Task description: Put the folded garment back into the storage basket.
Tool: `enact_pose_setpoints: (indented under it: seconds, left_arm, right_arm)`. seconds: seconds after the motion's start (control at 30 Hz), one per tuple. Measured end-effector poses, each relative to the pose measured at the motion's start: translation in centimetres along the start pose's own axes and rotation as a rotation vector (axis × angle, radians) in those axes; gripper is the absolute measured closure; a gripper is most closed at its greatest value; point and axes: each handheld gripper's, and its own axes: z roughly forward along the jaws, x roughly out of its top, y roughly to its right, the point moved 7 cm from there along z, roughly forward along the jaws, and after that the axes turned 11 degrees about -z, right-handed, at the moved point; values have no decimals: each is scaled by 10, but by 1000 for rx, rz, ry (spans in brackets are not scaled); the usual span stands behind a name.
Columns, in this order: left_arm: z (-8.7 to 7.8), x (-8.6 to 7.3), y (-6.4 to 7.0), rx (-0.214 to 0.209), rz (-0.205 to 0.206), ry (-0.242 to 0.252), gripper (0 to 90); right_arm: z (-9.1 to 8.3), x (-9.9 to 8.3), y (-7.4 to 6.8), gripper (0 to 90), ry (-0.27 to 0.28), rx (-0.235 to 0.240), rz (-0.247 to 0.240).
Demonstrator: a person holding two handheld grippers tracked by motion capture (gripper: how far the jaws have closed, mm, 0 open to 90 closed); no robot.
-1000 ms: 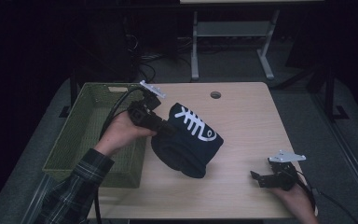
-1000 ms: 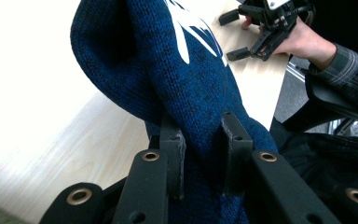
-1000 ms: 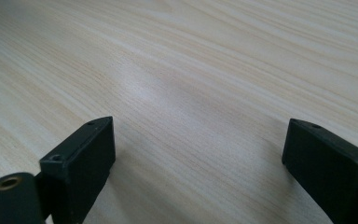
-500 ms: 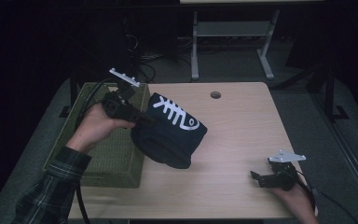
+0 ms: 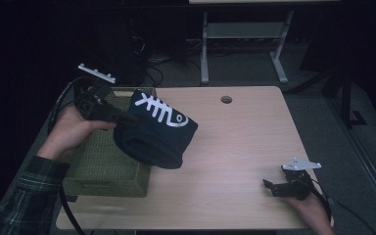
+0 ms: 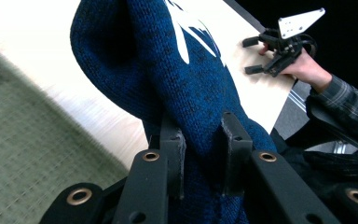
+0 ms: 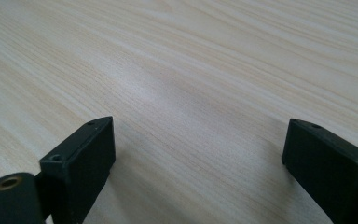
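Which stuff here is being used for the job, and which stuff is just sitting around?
Being used:
- left gripper, shut on the hat
- blue knit hat, hanging partly over the basket
- green basket

Just there:
- right gripper, open, low over the bare table
- round hole in the table
- grey stand behind the table

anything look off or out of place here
Nothing spilled or damaged. The one untidy thing is the blue knit garment: it hangs bunched from the left gripper, half over the green basket and half over the table. The right gripper rests open on the table.
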Motion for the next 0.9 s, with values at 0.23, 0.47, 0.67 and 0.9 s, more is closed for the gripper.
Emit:
enact_pose_setpoints:
  seconds: [0.23,0.47,0.67,0.9]
  left_arm:
    - [-20,-10,-17,30,-43,29,751]
    - [-40,-22,-34,56,-81,64,751]
    - [-55,-34,-52,79,-127,93,751]
    - [-76,-46,-69,100,-176,137,752]
  right_arm:
    - [0,0,0,90,0,0,0]
    - [0,0,0,90,0,0,0]
    - [0,0,0,91,0,0,1]
    - [0,0,0,91,0,0,1]
